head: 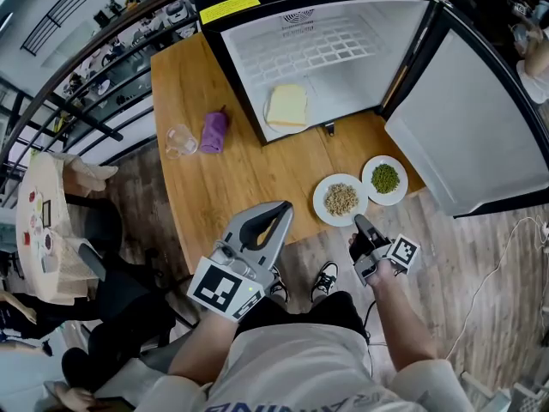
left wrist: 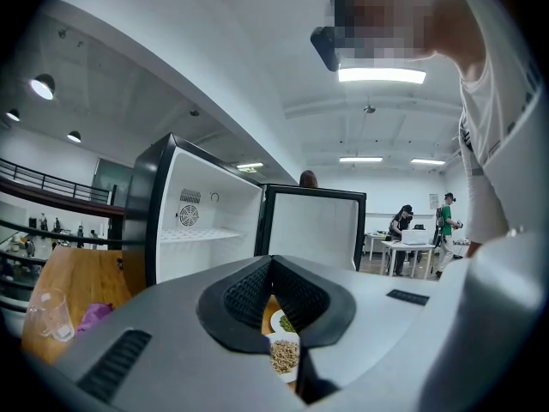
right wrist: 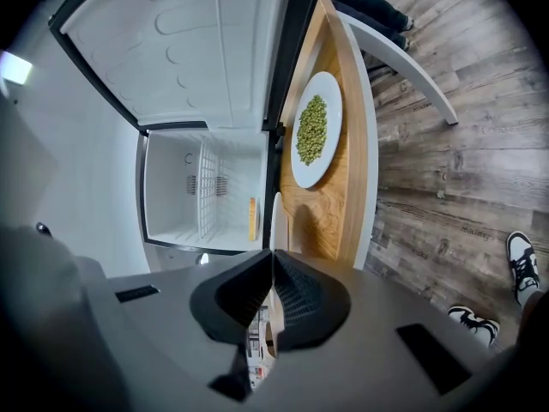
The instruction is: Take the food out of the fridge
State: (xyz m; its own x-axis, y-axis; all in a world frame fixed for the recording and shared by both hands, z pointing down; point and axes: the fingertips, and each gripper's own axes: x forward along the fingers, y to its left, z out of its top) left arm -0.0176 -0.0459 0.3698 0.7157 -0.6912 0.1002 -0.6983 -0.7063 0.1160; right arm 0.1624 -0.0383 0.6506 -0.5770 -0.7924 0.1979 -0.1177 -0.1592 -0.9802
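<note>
The small fridge [head: 257,7] stands open on the wooden table [head: 214,187]. A white plate with a slice of toast [head: 287,106] lies on the fridge floor; the right gripper view shows the toast [right wrist: 253,219] edge-on. On the table in front of the fridge sit a plate of brown grains [head: 340,198] and a plate of green peas [head: 385,178], the peas [right wrist: 313,131] clear in the right gripper view. My left gripper [head: 283,207] is shut and empty at the table's near edge. My right gripper [head: 359,221] is shut and empty just short of the grain plate.
The fridge door [head: 480,127] swings wide to the right. A clear glass [head: 179,140] and a purple cloth [head: 214,131] lie on the table left of the fridge. Wooden floor and my shoes [head: 324,280] are below the table edge. People stand at a far desk [left wrist: 412,243].
</note>
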